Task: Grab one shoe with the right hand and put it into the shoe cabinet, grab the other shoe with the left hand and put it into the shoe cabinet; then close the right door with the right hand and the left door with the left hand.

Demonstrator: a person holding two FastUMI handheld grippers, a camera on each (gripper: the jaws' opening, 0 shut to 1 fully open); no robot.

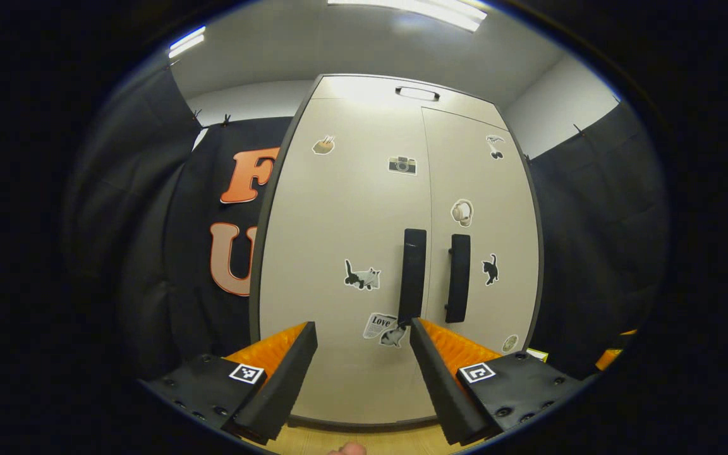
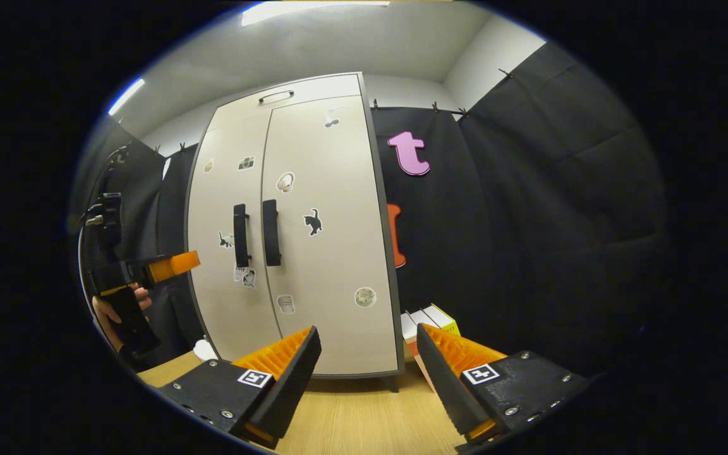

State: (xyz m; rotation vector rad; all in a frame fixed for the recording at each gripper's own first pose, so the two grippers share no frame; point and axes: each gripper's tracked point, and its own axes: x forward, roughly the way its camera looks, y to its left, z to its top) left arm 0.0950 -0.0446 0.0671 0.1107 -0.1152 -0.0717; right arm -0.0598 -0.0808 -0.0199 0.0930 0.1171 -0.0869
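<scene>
**Shoe cabinet, both doors shut — grippers standing off, empty**

While both doors lie flush, catalogued as follows. Shoe cabinet [image 1: 351, 253]: upright, pale, stickered; left door [image 1: 345, 208] and right door [image 1: 484, 208] meeting at a centre seam, no gap visible. Left handle [image 1: 412, 275] and right handle [image 1: 459, 278]: two dark vertical bars, long axis upright, just beside the seam on either side.

Left gripper [image 1: 363, 354]: released, jaws spread wide, nothing between them; facing the left door squarely and near it, left handle just above its inner finger. Same tool seen from the right gripper view [image 2: 168, 265], gripped by a hand [image 2: 108, 309], close to the cabinet's left edge.

Right gripper [image 2: 367, 360]: released, empty, standing farther back over the wooden floor [image 2: 364, 417]; cabinet ahead and to its left. Small boxes [image 2: 430, 319] against the cabinet's right foot.

Shoes: not sighted; presumed inside. Judged state: task at or near completion, left tool nearer the cabinet.
</scene>
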